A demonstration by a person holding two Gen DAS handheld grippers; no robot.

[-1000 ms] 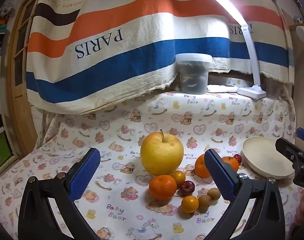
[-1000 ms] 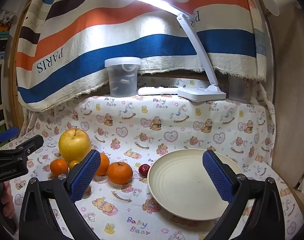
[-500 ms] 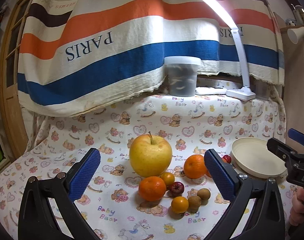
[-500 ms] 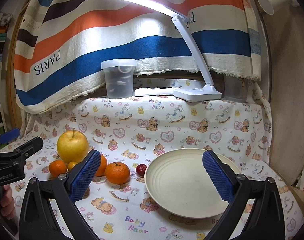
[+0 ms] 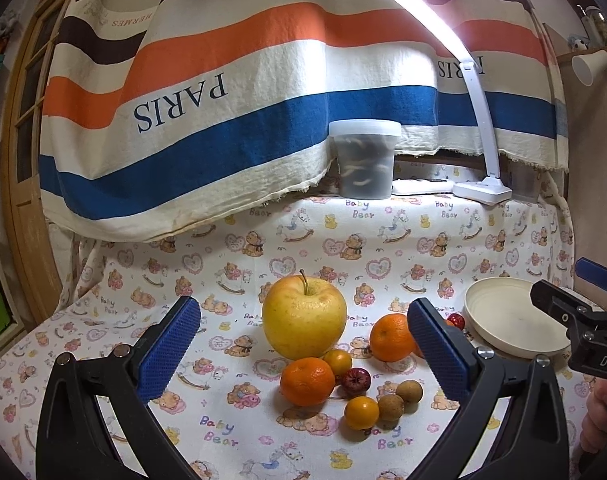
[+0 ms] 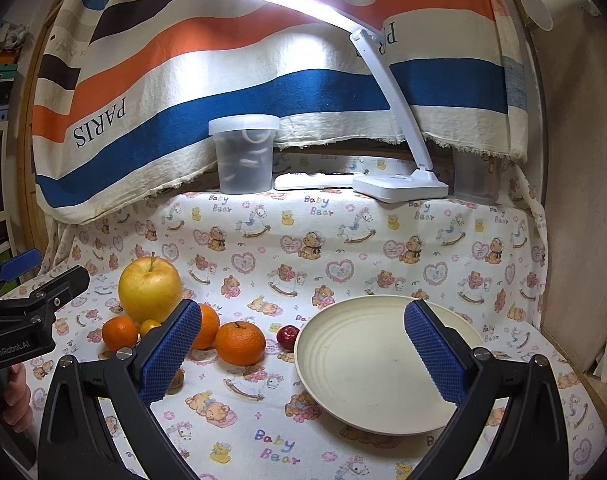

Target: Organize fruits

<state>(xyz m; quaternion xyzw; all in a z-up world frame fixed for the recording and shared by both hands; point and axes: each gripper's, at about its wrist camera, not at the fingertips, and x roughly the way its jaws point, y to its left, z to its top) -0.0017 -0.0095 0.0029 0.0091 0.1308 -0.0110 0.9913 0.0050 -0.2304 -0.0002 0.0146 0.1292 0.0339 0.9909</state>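
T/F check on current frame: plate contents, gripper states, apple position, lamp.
1. The plate holds an orange. False: it holds no fruit.
2. The left gripper is open and holds nothing. True.
3. The yellow apple stands on the cloth behind the small orange. True.
4. The right gripper is shut on a red fruit. False: it is open and empty; the small red fruit lies on the cloth beside the plate.
5. The desk lamp is switched on. True.
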